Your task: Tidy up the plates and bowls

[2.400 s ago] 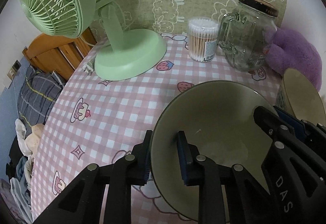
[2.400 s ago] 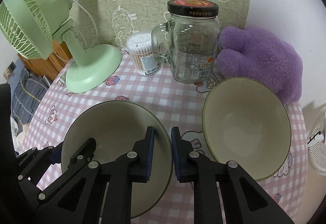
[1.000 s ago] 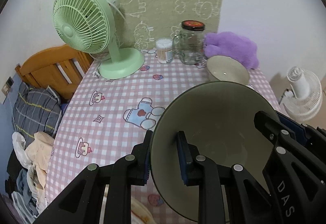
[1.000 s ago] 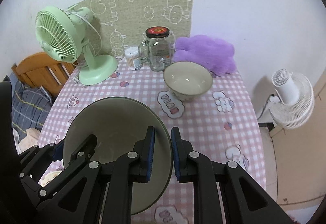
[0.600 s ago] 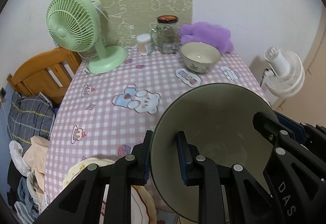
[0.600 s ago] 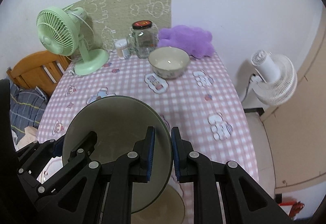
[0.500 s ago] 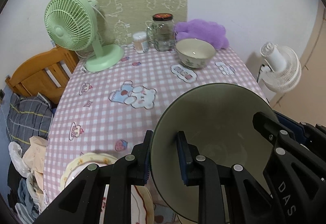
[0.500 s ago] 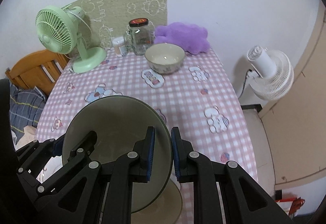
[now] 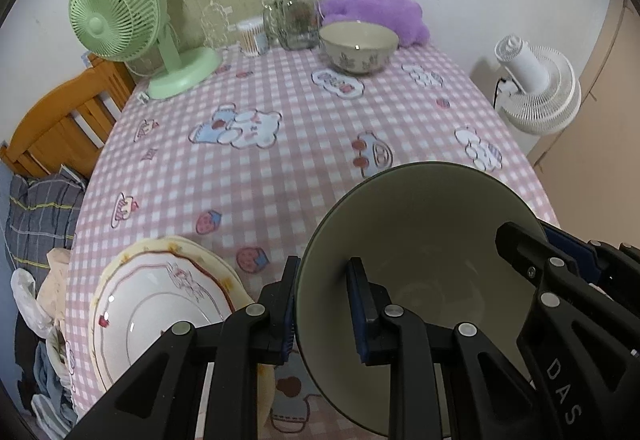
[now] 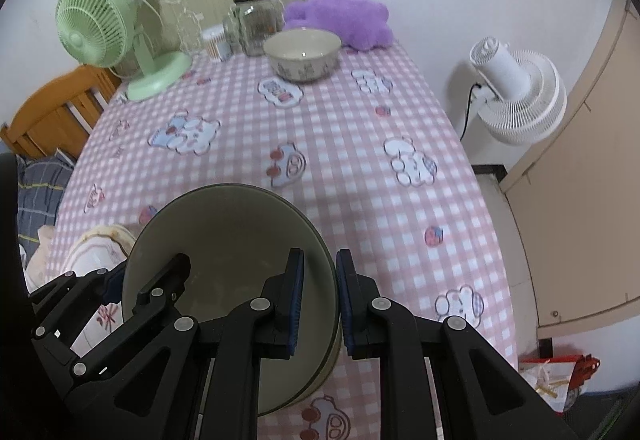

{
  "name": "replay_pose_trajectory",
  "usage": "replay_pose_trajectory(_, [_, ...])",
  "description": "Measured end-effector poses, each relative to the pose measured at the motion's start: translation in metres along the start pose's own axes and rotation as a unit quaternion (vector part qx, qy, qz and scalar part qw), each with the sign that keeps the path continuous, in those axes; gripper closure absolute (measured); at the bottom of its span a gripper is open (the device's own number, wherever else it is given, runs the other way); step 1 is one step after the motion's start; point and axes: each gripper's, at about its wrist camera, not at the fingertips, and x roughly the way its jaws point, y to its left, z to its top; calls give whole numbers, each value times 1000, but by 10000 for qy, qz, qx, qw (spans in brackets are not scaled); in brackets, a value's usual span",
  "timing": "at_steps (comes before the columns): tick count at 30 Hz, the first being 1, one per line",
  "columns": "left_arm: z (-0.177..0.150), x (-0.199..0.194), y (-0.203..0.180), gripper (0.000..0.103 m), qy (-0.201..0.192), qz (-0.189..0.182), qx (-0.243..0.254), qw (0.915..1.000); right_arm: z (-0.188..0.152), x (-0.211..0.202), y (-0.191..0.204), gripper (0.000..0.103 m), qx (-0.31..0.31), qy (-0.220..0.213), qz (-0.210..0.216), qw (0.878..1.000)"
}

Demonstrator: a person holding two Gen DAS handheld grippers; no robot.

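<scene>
Left wrist view: left gripper (image 9: 322, 306) clamped on left rim of bowl (image 9: 420, 240); right gripper (image 10: 319, 298) pinches right rim, both grasping. Bowl carried above near table (image 9: 280, 168) edge, plate (image 9: 160, 304) just left of it. Second bowl (image 9: 359, 46) far, beside jar (image 9: 294, 14). Judgement: keep both grips matched, rim level, lower slowly, avoid clipping plate, release together only once seated.

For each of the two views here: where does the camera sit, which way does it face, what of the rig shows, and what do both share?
Left wrist: on the left gripper, facing down across the table; the right gripper's fingers show at right.
Right wrist: on the right gripper, same heading; the left gripper's fingers show at left.
Shared: the held bowl, clamped on opposite rims, the far bowl, the plates.
</scene>
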Motion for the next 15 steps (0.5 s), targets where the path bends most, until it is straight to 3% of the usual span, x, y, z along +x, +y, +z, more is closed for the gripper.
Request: replay_pose_trajectory(15, [-23,26,-10,82,441,47,108,9990,-24,30,-6,83,53,497,-23,9987])
